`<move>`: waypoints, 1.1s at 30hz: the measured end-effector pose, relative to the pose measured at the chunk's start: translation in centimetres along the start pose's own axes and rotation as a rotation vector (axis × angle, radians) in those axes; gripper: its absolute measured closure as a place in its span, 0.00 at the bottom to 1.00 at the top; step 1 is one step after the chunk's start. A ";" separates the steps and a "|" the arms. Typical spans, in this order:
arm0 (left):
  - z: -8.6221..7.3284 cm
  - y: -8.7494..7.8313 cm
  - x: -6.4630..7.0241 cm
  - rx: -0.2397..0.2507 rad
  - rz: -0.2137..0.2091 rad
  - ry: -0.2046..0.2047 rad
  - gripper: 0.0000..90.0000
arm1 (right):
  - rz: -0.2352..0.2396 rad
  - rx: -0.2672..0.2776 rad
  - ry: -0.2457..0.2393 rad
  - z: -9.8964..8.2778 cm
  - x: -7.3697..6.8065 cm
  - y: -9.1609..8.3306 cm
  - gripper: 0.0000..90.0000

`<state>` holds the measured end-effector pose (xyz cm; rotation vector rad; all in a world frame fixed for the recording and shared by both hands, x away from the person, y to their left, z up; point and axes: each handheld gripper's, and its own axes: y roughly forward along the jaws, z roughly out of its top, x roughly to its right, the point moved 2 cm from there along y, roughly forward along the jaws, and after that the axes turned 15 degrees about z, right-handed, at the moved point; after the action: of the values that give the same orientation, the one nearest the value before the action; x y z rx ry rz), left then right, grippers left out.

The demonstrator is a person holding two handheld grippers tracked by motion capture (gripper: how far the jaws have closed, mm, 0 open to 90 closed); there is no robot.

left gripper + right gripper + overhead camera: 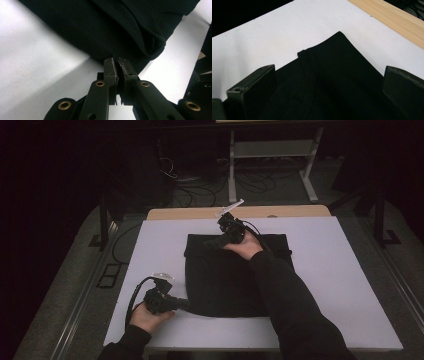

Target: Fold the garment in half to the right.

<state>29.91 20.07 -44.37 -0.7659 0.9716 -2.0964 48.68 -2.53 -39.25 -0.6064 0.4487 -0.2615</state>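
garment: folded black cloth piece (227,275) lies flat mid white table sheet (340,285). left gripper (117,66) pinched tight on its near-left edge; right gripper (329,82) jaws spread wide over far-left corner, holding nothing. risk: thin hem slips from left pinch, or right bite grabs one layer so the fold skews.

No text, label or number can be read anywhere.

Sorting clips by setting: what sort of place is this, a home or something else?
Probably a lab or recording workspace, not a home: a white-covered table holding just a black garment, loose cables across the floor, and a bare metal frame stand behind.
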 end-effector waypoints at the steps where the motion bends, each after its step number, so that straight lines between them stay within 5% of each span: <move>1: 0.0 0.0 0.0 -0.001 -0.002 -0.004 0.93 | 0.001 -0.003 -0.001 0.0 0.1 0.1 0.00; 33: 0.1 -0.1 0.0 0.010 -0.022 -0.015 0.93 | 0.012 -0.028 0.014 3.4 1.4 4.7 0.00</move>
<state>29.98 20.07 -44.25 -0.7898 0.9479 -2.1099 52.04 2.37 -40.03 -0.6293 0.4698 -0.2481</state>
